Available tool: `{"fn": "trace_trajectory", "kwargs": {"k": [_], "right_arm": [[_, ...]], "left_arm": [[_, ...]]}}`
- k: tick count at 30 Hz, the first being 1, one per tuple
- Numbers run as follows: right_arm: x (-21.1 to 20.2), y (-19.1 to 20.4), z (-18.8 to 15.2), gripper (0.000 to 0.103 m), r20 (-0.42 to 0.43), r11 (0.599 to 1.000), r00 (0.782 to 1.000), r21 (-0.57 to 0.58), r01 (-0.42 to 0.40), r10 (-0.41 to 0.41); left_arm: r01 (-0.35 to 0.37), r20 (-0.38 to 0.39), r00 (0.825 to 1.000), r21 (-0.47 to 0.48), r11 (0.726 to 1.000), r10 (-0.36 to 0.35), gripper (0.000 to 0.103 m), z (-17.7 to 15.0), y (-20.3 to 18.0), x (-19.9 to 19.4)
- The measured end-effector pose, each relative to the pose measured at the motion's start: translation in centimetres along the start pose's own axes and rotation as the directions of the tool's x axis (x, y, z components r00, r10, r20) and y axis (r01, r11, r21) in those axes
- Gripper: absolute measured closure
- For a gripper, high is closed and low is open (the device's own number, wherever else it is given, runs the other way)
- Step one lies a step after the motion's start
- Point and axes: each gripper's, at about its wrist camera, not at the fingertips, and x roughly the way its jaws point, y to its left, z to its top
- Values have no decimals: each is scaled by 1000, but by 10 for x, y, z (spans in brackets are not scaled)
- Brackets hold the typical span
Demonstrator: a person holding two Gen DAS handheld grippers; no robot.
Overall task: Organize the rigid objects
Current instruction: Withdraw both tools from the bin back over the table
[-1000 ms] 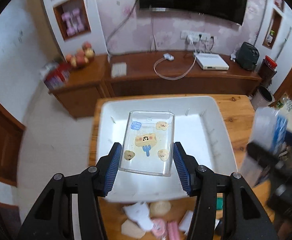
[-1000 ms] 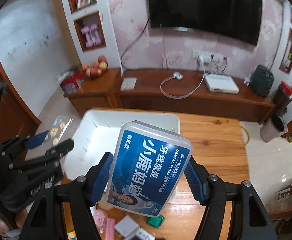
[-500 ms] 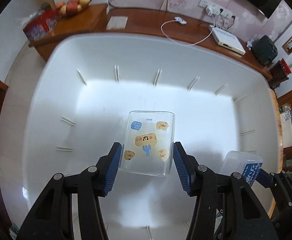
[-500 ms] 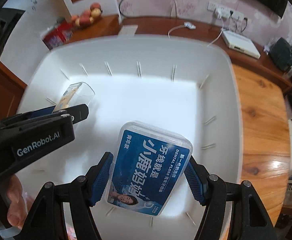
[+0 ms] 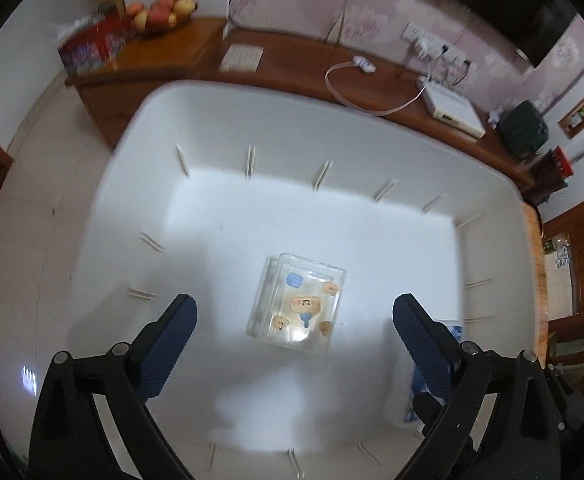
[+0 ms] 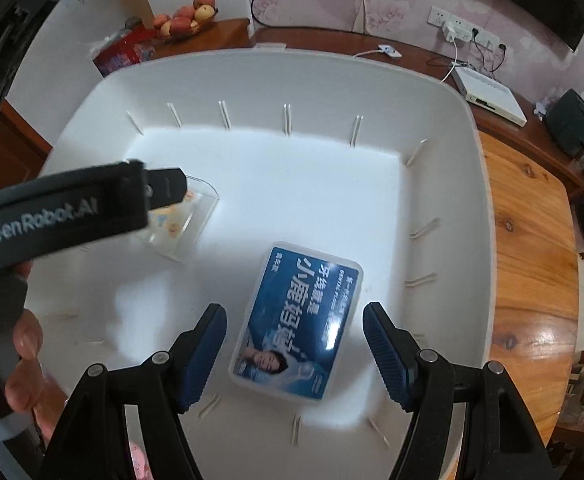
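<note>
A clear plastic box with cartoon stickers (image 5: 298,304) lies on the floor of the white bin (image 5: 332,128). My left gripper (image 5: 292,332) is open above it, jaws wide on either side, not touching. A blue-labelled dental floss box (image 6: 298,324) lies flat in the bin (image 6: 432,120) at its right. My right gripper (image 6: 296,348) is open around it, jaws apart from its sides. The clear box (image 6: 179,224) shows in the right wrist view, partly hidden by the left gripper. The floss box (image 5: 420,396) shows partly behind the left gripper's right finger.
The bin sits on a wooden table (image 6: 532,248). Behind it is a wooden sideboard (image 5: 292,64) with a fruit bowl (image 5: 159,12), a white cable and a white device (image 5: 456,108). A pink item (image 6: 135,456) lies at the bin's near left.
Both grippers opened and let go of their boxes. The clear box and the floss box now lie on the bin floor, and both grippers have lifted slightly away.
</note>
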Motion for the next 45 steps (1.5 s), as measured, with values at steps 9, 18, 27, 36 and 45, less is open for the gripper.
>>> {"fn": "trace_trajectory", "kwargs": {"k": [9, 18, 27, 36, 45], "right_arm": [[-68, -16, -38, 31, 181, 998, 983, 56, -37, 26], [-160, -8, -103, 31, 300, 999, 953, -12, -34, 36], [-227, 3, -185, 19, 375, 987, 913, -58, -149, 159], [-235, 8, -235, 19, 402, 983, 897, -63, -173, 183], [-206, 10, -260, 19, 475, 1000, 880, 12, -24, 15]], "left_arm": [[13, 79, 997, 67, 998, -19, 5, -25, -8, -78], [-24, 178, 984, 142, 990, -2, 4, -87, -5, -181], [-50, 260, 966, 176, 983, 3, 4, -167, -3, -241], [-63, 283, 959, 180, 982, 9, 4, -219, 2, -233], [-54, 259, 966, 164, 985, 10, 4, -265, 26, -195]]}}
